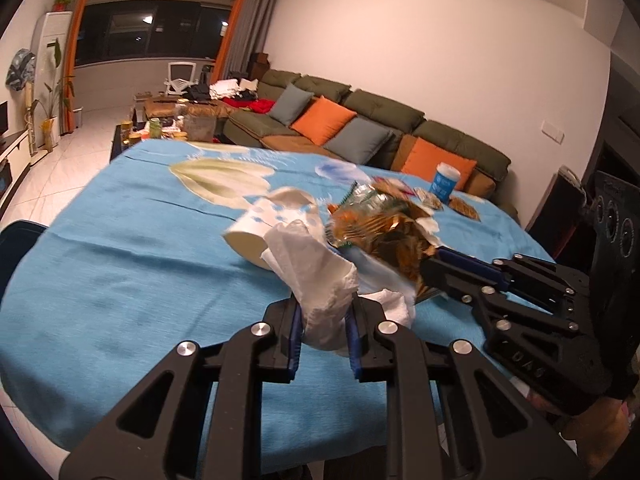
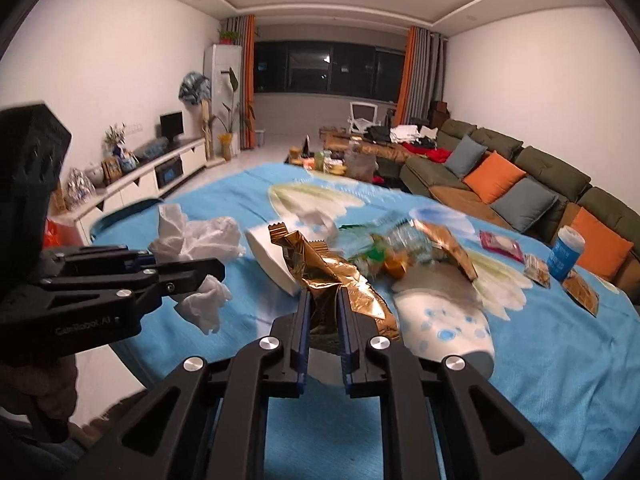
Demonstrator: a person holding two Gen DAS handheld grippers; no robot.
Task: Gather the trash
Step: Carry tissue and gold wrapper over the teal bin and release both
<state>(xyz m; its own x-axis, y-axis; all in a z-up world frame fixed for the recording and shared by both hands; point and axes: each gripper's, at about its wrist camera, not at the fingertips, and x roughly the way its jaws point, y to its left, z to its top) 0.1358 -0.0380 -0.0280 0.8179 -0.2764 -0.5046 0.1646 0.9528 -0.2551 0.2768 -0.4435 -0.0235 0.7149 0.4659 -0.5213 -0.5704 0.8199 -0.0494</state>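
Both hands are loaded: the left gripper (image 1: 324, 332) pinches a crumpled tissue (image 1: 320, 276), the right gripper (image 2: 324, 320) clamps a gold wrapper (image 2: 332, 276), remaining trash straight ahead on the blue tablecloth (image 2: 560, 360).

Left wrist view: mounted just behind the left gripper (image 1: 323, 332), angled down across the blue-covered counter (image 1: 120, 280) toward the sofa (image 1: 360, 120) and dark window (image 1: 148, 32), very close to the crumpled tissue (image 1: 316, 280). Right wrist view: same mounting behind the right gripper (image 2: 323, 320), aimed down the room's length, close to the gold wrapper (image 2: 332, 276). Shared by both (each also catching the other gripper at its edge): counter top, litter pile, blue cup (image 1: 446, 182), sofa, window.
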